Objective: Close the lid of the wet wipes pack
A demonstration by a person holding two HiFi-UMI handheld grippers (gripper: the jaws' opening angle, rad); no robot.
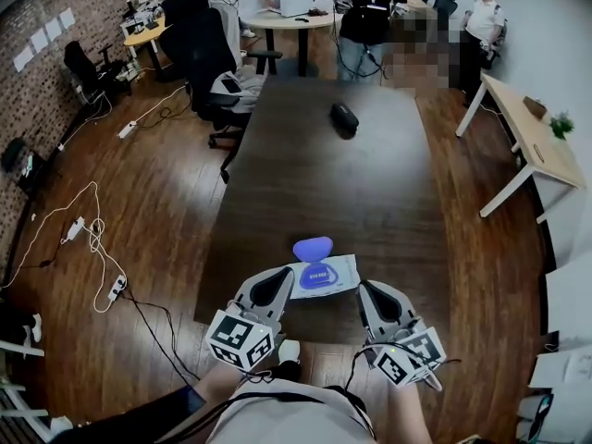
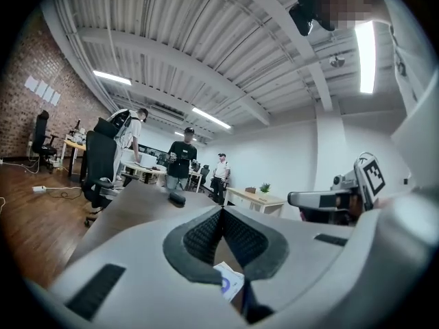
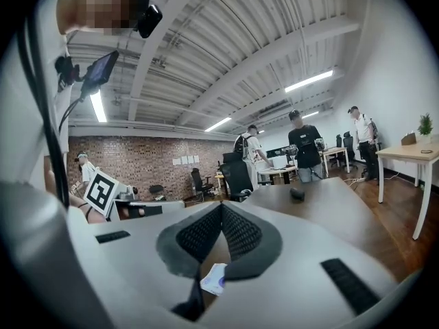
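Your left claw (image 1: 280, 280) and right claw (image 1: 367, 292) are closed and empty, one on each side of the wet wipes pack (image 1: 326, 277). Its blue lid (image 1: 313, 248) stands open.

- Wet wipes pack (image 1: 326, 278) — white with a blue label, lying flat at 6 o'clock on the table (image 1: 370, 183).
- Lid (image 1: 313, 248) — blue, open, folded back at the pack's 12 o'clock.
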